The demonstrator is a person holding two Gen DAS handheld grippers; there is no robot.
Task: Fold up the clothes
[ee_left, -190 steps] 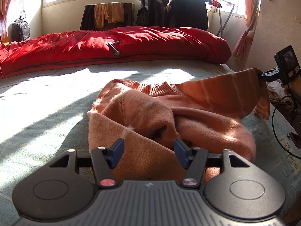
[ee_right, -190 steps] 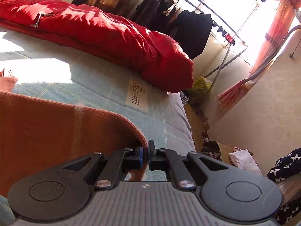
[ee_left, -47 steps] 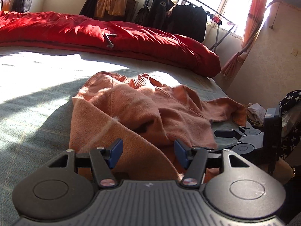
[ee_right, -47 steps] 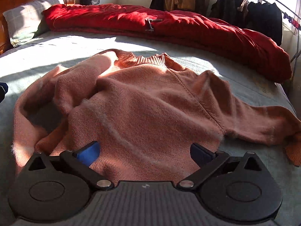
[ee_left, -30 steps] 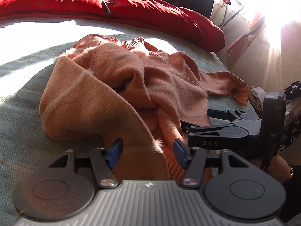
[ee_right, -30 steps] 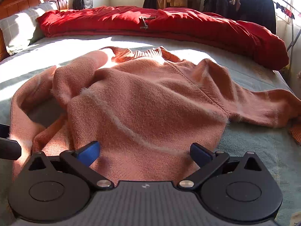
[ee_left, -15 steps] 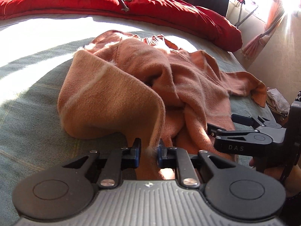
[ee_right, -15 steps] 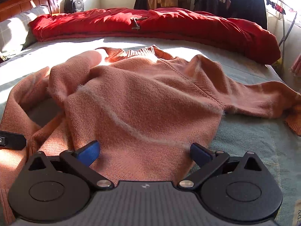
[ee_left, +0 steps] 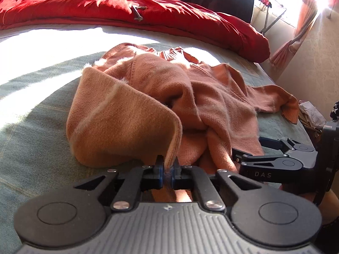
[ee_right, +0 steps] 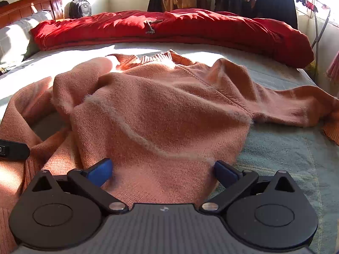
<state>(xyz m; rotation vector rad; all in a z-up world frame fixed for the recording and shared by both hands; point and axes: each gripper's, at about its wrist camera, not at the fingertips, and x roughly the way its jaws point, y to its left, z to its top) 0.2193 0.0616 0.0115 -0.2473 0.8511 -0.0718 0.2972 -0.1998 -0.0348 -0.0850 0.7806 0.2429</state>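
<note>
An orange knitted sweater [ee_left: 203, 97] lies crumpled on a pale green bed [ee_left: 36, 139], neck toward the red quilt, one sleeve stretched out to the right. My left gripper [ee_left: 167, 170] is shut on the sweater's near left hem edge, which rises a little off the bed. In the right wrist view the sweater [ee_right: 169, 110] fills the middle, and my right gripper [ee_right: 163, 170] stands wide open, its blue pads either side of the near hem without pressing it. The right gripper [ee_left: 250, 150] also shows at the right of the left wrist view.
A red quilt [ee_right: 173, 27] lies rolled along the far side of the bed. Beyond it a rack of dark clothes [ee_right: 264, 2] stands by the window. A pillow [ee_right: 17, 33] and wooden headboard are at the left. The bed's right edge [ee_left: 305, 127] drops to clutter on the floor.
My left gripper's jaws have closed from open onto the sweater's hem edge and lifted it slightly. The right gripper has stayed open in about the same place.
</note>
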